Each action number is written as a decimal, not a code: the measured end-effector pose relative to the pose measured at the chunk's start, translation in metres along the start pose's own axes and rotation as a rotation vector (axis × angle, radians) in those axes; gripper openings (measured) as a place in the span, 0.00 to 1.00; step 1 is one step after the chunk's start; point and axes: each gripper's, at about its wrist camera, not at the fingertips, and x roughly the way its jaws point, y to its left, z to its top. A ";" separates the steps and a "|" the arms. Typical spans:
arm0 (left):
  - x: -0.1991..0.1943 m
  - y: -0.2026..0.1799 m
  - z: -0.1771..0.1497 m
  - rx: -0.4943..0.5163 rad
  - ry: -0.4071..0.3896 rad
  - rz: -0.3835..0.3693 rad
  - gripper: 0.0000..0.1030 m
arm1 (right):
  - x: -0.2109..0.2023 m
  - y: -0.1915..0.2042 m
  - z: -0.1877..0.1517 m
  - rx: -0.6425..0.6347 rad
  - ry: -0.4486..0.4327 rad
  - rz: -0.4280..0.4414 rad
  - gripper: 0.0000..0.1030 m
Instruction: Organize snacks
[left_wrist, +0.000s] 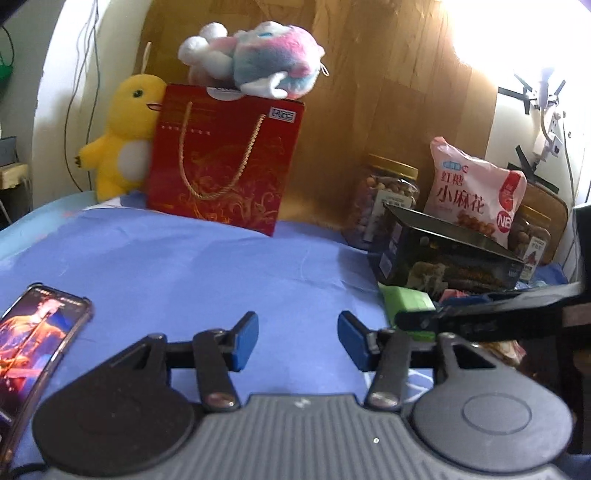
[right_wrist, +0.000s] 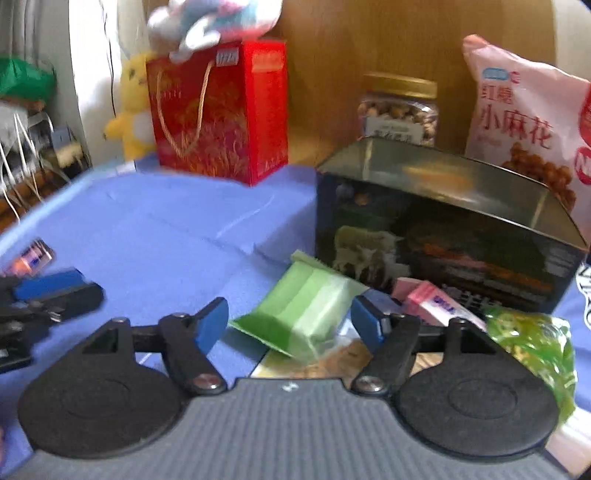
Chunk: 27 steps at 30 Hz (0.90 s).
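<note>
Snack packets (right_wrist: 306, 317) crowd the dark box (right_wrist: 443, 236); blue cloth (right_wrist: 166, 229) leftward lies open.

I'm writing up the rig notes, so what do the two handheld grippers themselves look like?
Both match. The left gripper and right gripper each have two blue rectangular finger pads on black linkage arms with silver screws, pivoting on two round black discs either side of a ribbed grey body bearing a small white mark. No cables, sleeves or hands show.
</note>
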 end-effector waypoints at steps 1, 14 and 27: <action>0.002 0.000 0.001 -0.005 0.005 0.001 0.48 | 0.006 0.002 0.001 -0.008 0.024 -0.014 0.71; -0.007 0.054 0.000 -0.315 -0.093 -0.119 0.52 | -0.015 -0.027 -0.033 0.404 0.231 0.772 0.50; -0.010 0.039 0.002 -0.232 0.045 -0.197 0.52 | -0.074 0.026 -0.061 -0.002 0.000 0.360 0.52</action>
